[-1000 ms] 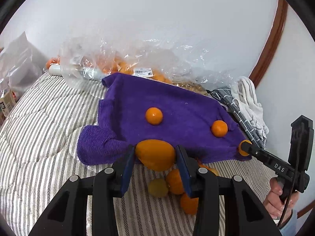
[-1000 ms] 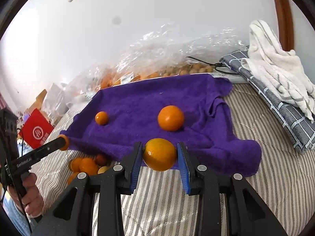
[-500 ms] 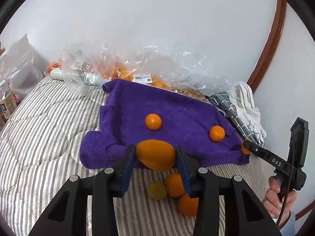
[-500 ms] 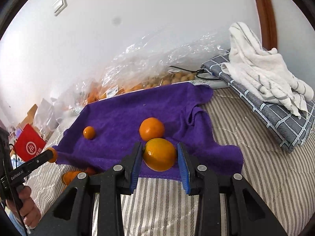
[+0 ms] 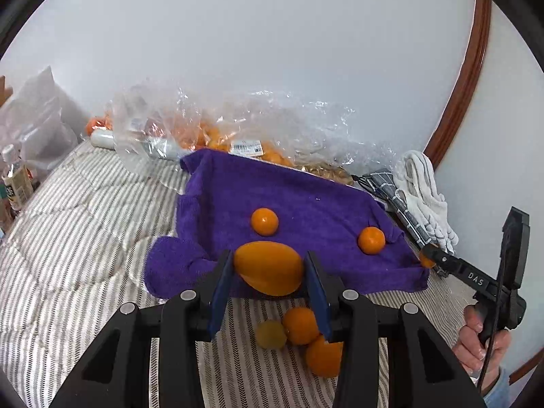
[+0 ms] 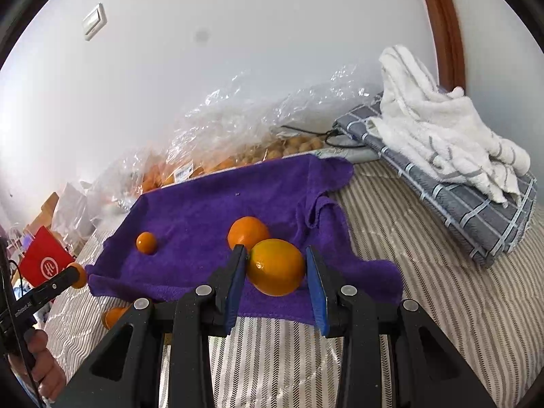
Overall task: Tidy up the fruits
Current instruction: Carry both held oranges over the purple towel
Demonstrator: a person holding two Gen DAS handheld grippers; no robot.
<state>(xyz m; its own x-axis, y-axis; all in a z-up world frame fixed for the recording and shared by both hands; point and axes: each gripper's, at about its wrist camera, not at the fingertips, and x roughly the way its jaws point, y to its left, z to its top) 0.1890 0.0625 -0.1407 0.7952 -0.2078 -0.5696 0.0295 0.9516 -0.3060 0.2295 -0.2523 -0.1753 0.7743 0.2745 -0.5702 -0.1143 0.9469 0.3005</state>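
A purple towel (image 5: 306, 200) (image 6: 210, 210) lies spread on the striped bed. My left gripper (image 5: 268, 263) is shut on an oval orange fruit (image 5: 268, 272) at the towel's near edge. Beyond it, two small oranges (image 5: 264, 221) (image 5: 371, 240) rest on the towel. Three loose fruits (image 5: 301, 325) lie on the bed under the left fingers. My right gripper (image 6: 276, 261) is shut on a round orange (image 6: 277, 270) above the towel's front edge, just before a resting orange (image 6: 246, 229). A smaller orange (image 6: 146, 242) sits further left.
Crumpled clear plastic bags (image 5: 238, 136) with more fruit line the wall behind the towel. A grey checked cloth (image 6: 476, 210) with a white towel (image 6: 442, 129) lies at the right. A red bag (image 6: 44, 261) and a bottle (image 5: 15, 180) stand at the left. A hand (image 5: 482, 336) grips the right handle.
The right gripper has turned, and its orange now hangs closer to the orange resting on the towel. The left gripper has barely moved. Both grips are unchanged.
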